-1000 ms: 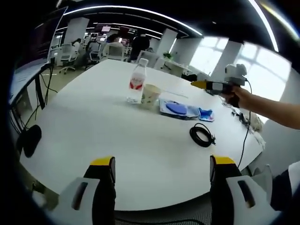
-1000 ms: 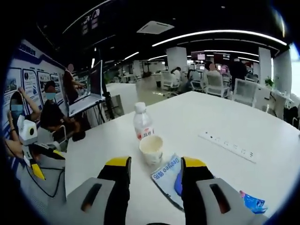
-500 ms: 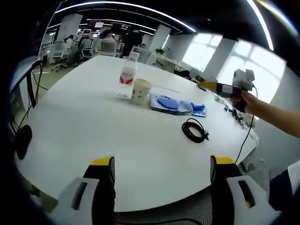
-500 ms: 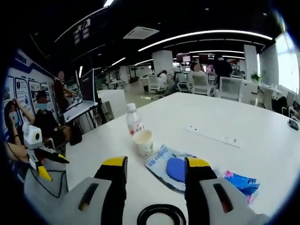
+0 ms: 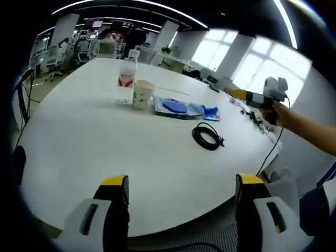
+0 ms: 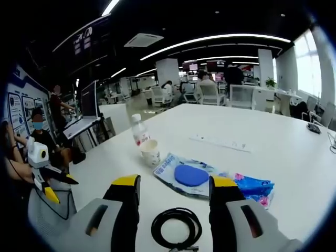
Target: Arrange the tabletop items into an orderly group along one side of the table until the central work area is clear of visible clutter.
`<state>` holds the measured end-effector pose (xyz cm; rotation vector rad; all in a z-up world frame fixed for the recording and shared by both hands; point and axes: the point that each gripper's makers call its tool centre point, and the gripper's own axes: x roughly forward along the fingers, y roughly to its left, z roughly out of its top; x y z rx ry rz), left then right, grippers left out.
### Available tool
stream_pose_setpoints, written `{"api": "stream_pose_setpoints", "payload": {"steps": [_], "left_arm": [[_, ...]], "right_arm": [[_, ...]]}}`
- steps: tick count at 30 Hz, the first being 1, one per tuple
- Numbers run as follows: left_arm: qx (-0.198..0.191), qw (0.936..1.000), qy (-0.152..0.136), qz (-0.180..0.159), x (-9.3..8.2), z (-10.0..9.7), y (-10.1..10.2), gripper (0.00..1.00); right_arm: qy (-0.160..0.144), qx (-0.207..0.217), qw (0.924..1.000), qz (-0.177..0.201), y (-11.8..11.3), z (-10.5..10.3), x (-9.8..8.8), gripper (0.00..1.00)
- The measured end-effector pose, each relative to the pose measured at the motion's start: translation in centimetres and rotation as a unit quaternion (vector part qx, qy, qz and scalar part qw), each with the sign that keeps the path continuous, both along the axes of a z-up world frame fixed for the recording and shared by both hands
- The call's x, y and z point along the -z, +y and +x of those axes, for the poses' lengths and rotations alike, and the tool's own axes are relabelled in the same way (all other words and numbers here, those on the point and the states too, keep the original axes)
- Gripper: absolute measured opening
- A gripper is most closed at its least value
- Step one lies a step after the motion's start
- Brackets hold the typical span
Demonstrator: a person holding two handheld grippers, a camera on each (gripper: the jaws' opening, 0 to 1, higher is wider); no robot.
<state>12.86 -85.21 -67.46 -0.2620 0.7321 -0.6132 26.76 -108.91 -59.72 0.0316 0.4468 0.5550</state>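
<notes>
On the white round table [image 5: 105,152] stand a clear water bottle [image 5: 126,76] with a red label and a paper cup [image 5: 143,94]. To their right lie a blue packet with a blue pad [image 5: 176,107], a small blue wrapper [image 5: 211,112] and a coiled black cable [image 5: 207,137]. My left gripper [image 5: 181,184] is open over the near table edge, far from all of them. My right gripper [image 6: 175,182] is open above the cable [image 6: 176,228], facing the blue packet [image 6: 189,175], cup [image 6: 151,152] and bottle [image 6: 139,131]. A hand holds the right gripper [image 5: 233,94] off the table's right side.
A white power strip [image 6: 218,142] lies flat behind the packets. The left gripper [image 6: 58,188] shows beyond the table's left edge. Office chairs [image 6: 210,94], desks and people fill the room behind. Small items and a cable [image 5: 262,123] sit at the table's far right rim.
The right gripper has drawn back from the cup, so the cable coil now shows in its view, and its jaws stand slightly wider. The left gripper's view has swung; the items themselves have not moved.
</notes>
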Motion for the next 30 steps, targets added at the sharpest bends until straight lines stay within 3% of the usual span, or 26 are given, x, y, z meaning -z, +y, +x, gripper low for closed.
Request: {"api": "stream_pose_setpoints", "payload": {"steps": [14, 22, 30], "left_arm": [[0.022, 0.9994, -0.024, -0.015, -0.8, -0.2, -0.6, 0.80], [0.012, 0.9994, -0.031, 0.000, -0.7, 0.1, -0.2, 0.80], [-0.032, 0.9984, -0.037, 0.030, -0.5, 0.9, 1.4, 0.80]], "right_arm": [[0.019, 0.063, 0.9978, 0.006, -2.9, -5.1, 1.8, 0.56], [0.012, 0.077, 0.9966, 0.026, -5.2, -5.4, 1.5, 0.57], [0.016, 0.080, 0.9956, 0.046, -8.4, -5.4, 1.8, 0.57]]}}
